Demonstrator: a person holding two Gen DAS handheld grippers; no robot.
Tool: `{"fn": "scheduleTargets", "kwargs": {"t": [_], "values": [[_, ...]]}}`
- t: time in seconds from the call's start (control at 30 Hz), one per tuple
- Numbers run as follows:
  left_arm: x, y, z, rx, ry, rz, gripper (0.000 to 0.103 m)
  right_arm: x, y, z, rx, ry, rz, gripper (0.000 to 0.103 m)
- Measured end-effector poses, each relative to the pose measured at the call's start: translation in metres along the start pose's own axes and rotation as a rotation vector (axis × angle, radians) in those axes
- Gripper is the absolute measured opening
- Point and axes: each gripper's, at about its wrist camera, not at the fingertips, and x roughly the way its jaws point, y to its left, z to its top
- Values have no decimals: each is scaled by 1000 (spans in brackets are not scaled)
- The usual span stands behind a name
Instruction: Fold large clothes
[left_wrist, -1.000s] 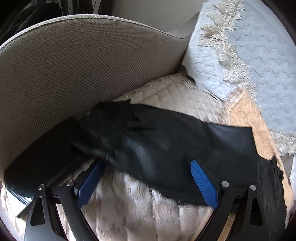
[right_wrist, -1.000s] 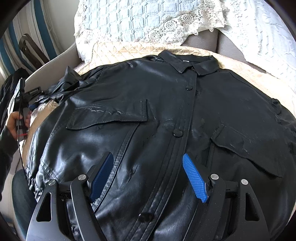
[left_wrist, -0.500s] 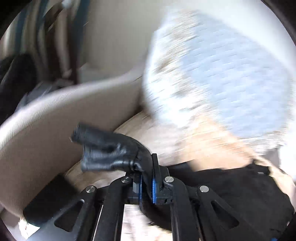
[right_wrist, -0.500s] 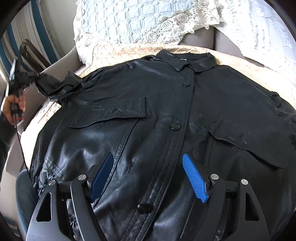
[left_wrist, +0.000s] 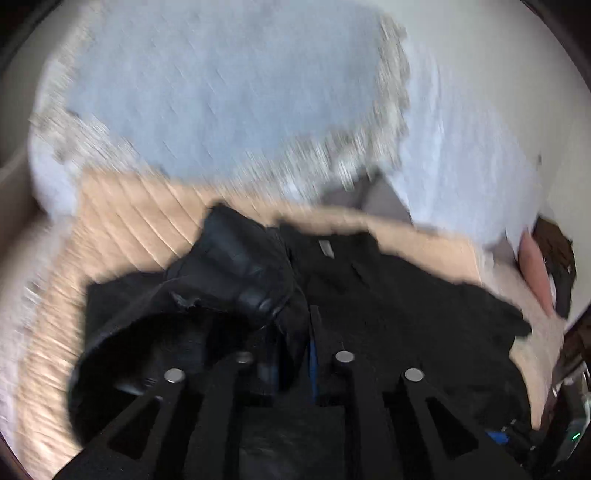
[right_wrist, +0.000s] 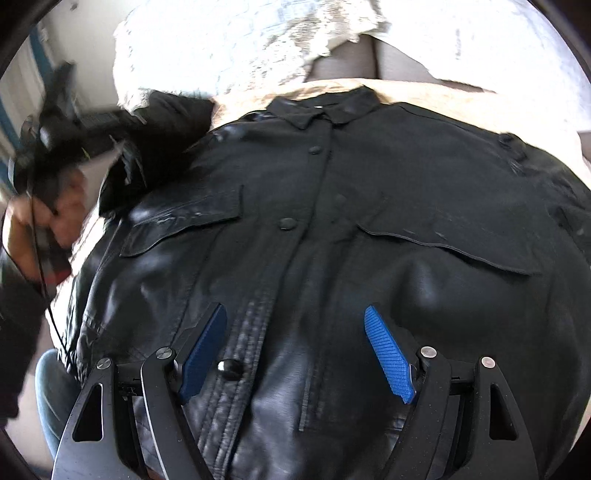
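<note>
Black leather jacket (right_wrist: 332, 240), spread front-up on a beige quilted cover (left_wrist: 129, 229), buttoned down the middle, collar at the far end from the right gripper (right_wrist: 295, 347), hem nearest it. Filling almost the whole right wrist view, directly ahead of and beneath that gripper. Pale blue quilted cushion (left_wrist: 221, 92) with lace edging, beyond the jacket's collar end, blurred in the left wrist view. Chest pockets, one flap ahead-left and one ahead-right of the right gripper. Sleeve (left_wrist: 236, 273), bunched and lifted off the cover, just ahead of the left gripper (left_wrist: 293, 350), hanging over the jacket's shoulder. Left gripper seen from the right wrist view up and to the far left, carried by a bare hand (right_wrist: 40, 221). Left jaws nearly together, pinched on the sleeve; having just eased a little apart, fabric between them. Right jaws wide apart, blue pads (right_wrist: 388, 354) either side of the button strip, low over the leather; contact not clear, nothing gripped. Black button (right_wrist: 229, 367) just inside the left-hand pad.
</note>
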Motion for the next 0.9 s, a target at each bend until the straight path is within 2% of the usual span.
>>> {"fn": "scheduleTargets", "kwargs": {"t": [0.1, 0.13, 0.17, 0.23, 0.3, 0.33, 0.4, 0.5, 0.57, 0.63, 0.67, 0.73, 0.87, 0.9], "values": [[22, -9, -20, -32, 111, -62, 19, -2, -5, 2, 27, 2, 7, 78], [17, -9, -26, -39, 116, -81, 25, -3, -5, 3, 28, 0, 9, 78], [9, -9, -29, -45, 116, -102, 37, -3, -5, 4, 29, 0, 11, 78], [-18, -7, -33, -56, 74, -162, 47, -1, -6, 8, 36, -6, 24, 78], [-51, 5, -31, -57, -35, -187, 56, 2, -5, 17, 55, -21, 50, 78], [-63, 15, -28, -63, -89, -157, 64, 4, -6, 22, 66, -26, 64, 78], [-73, 41, -29, -95, -141, -18, 65, 13, -2, 39, 87, -42, 110, 78], [-56, 78, -39, -158, -63, 127, 62, 33, 9, 66, 89, -53, 136, 75], [-43, 96, -51, -192, -7, 157, 55, 54, 14, 83, 88, -37, 148, 69], [-29, 107, -62, -232, 75, 197, 53, 84, 18, 96, 89, 18, 132, 60], [-22, 109, -66, -244, 94, 195, 53, 98, 21, 101, 74, 42, 124, 52], [-17, 105, -67, -231, 89, 211, 54, 123, 27, 110, 14, 72, 68, 48], [-6, 98, -58, -217, 98, 197, 56, 128, 23, 127, 6, 43, 10, 44], [-8, 97, -58, -218, 103, 197, 56, 125, 22, 128, 1, 42, -31, 45]]}}
